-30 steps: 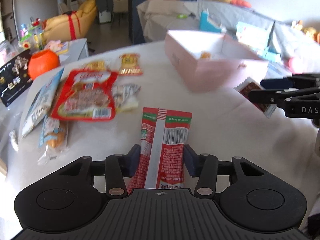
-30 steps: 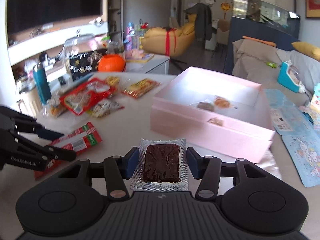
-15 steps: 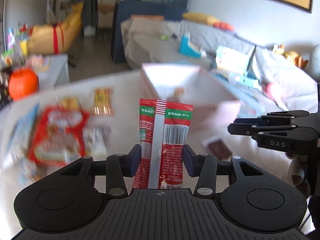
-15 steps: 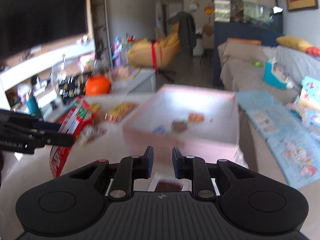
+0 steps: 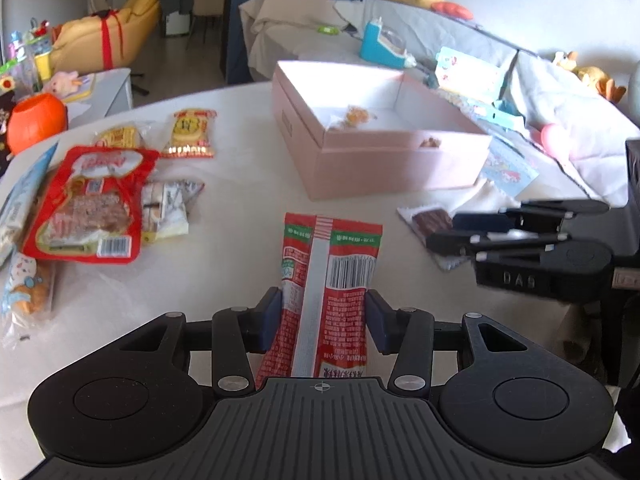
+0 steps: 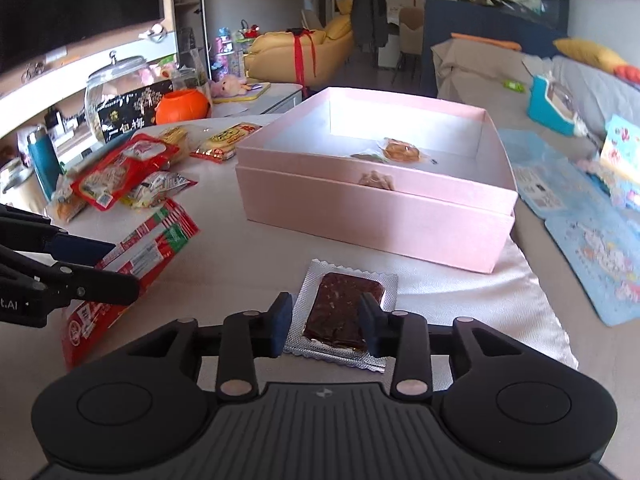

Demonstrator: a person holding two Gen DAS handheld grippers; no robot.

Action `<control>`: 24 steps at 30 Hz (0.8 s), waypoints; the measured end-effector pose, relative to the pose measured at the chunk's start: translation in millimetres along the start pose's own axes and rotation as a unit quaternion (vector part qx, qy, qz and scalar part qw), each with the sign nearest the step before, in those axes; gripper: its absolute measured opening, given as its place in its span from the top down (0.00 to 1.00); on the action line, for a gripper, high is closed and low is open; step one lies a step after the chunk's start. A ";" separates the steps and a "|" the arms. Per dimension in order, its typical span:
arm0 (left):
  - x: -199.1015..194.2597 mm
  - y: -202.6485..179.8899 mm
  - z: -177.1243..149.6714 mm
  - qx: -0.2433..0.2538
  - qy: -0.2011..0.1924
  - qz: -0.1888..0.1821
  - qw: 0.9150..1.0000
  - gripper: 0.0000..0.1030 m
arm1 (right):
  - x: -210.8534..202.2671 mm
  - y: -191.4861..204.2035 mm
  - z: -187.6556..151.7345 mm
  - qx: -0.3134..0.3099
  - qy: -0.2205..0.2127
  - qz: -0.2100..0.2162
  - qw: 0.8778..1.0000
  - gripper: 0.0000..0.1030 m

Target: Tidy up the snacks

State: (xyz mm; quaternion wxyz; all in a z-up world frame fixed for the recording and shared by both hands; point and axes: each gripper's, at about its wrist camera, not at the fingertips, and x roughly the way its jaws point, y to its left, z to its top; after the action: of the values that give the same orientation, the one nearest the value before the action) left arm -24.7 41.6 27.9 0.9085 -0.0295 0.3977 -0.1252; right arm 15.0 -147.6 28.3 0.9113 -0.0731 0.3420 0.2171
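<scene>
— What has been changed since half a second ago?
— Since then, the right gripper (image 6: 325, 330) has been lowered back over the chocolate bar packet (image 6: 345, 312); its jaws, nearly shut above the packet then, have just been opening and are now set astride it. The pads sit just beside the wrapper's edges, and no pressing can be made out.

— And the left gripper (image 5: 325, 322)?
— It is seen clenched on the red sausage packet (image 5: 326, 292), which is held upright between the pads, above the white table (image 5: 248, 208).

— Where is the packet lying?
— It is laid flat on the table, on the near side of the pink box (image 6: 400, 216). A few small snacks are seen inside the box. Other snack packets (image 5: 90, 204) are spread to the far left.
</scene>
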 end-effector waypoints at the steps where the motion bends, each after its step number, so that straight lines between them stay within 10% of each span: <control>1: 2.1 -0.7 -2.4 0.000 0.007 0.002 1.000 0.51 | 0.5 0.7 0.5 -0.001 0.000 -0.004 1.000 0.65; 15: 4.5 -15.5 -12.6 0.063 0.012 0.028 0.998 0.45 | 6.6 -7.9 3.0 0.021 0.000 -0.022 1.000 0.63; 19: -2.1 -12.3 -14.0 0.048 -0.001 0.019 0.999 0.50 | -1.7 -8.3 5.4 0.019 -0.004 -0.019 1.000 0.94; 24: -3.9 -11.7 -9.3 0.041 -0.011 0.012 0.999 0.50 | -28.2 -15.3 14.5 0.024 -0.037 0.005 0.999 0.93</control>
State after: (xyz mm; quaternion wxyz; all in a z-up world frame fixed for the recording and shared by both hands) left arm -36.4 31.7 26.2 0.9149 0.0109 0.3821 -0.1301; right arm 11.5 -166.9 57.5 0.9238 -0.0413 0.3134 0.2161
